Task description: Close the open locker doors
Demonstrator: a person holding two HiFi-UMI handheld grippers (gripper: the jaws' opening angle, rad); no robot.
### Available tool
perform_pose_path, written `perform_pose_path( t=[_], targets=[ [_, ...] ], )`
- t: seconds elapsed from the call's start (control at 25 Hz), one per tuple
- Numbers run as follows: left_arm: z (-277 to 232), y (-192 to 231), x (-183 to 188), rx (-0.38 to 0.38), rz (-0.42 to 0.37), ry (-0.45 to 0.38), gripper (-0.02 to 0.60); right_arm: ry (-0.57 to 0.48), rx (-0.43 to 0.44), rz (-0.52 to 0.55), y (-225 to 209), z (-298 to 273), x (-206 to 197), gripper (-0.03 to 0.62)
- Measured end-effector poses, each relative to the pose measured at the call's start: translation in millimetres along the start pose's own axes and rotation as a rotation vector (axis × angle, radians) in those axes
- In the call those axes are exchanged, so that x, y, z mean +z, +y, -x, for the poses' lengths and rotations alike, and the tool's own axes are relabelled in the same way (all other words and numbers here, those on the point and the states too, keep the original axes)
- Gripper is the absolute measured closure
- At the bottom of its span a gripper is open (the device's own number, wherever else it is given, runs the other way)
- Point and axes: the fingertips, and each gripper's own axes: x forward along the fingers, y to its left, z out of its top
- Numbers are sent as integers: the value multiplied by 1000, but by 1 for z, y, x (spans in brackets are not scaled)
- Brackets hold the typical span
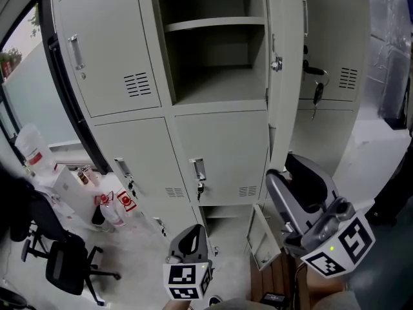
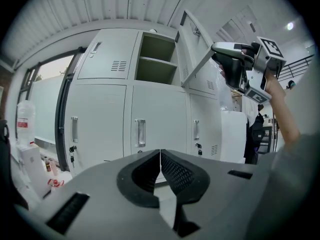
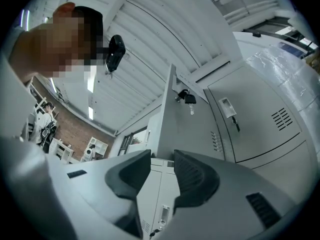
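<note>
The grey lockers [image 1: 129,76] have an upper middle compartment [image 1: 216,44] standing open, with a shelf inside. Its door [image 1: 287,63] is swung out to the right, and keys [image 1: 316,94] hang from its lock. A low compartment [image 1: 222,219] is open too, its small door [image 1: 261,237] swung out. My right gripper [image 1: 281,166] is open below the big door's lower edge. In the right gripper view that door's edge [image 3: 167,114] lines up with the gap of the right gripper [image 3: 162,159], untouched. My left gripper [image 1: 191,228] is shut and empty near the low compartment; the left gripper [image 2: 160,154] faces closed lower doors [image 2: 155,119].
A black office chair [image 1: 64,263] stands at the lower left. Beside it are a plastic bottle [image 1: 31,148], a white box [image 1: 71,179] and red-labelled items [image 1: 122,202] on the floor. Plastic-wrapped goods [image 1: 390,44] stand at the far right.
</note>
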Motion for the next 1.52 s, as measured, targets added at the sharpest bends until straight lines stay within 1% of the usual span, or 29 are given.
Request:
perform_pose_path(
  t=[0.24,0.48,0.72,0.92,1.0,1.2,1.24,1.36,1.52],
  targets=[
    [3,13,-2,26,5,-2,569,-16,64,-81,9,-21,-4,461],
    [6,26,-5,45,32,3,569,-4,88,-12,21,-46,-17,461],
    [9,52,-10,95,36,-1,569,-2,114,-25,28,-73,-28,461],
    [11,77,-19,131,45,6,569,-7,117,-44,31,-93,-37,461],
    [11,84,-22,137,50,12,569,0,102,-48,29,-103,-42,462],
    [11,98,-24,135,52,9,569,8,31,-53,11,-129,-56,491],
    [11,101,-25,136,52,9,569,14,13,-37,8,-135,-58,502],
    [9,110,-28,133,49,15,569,45,-43,34,0,-151,-67,503],
    [9,124,-32,139,50,18,569,77,-92,91,-8,-167,-80,503]
  ],
)
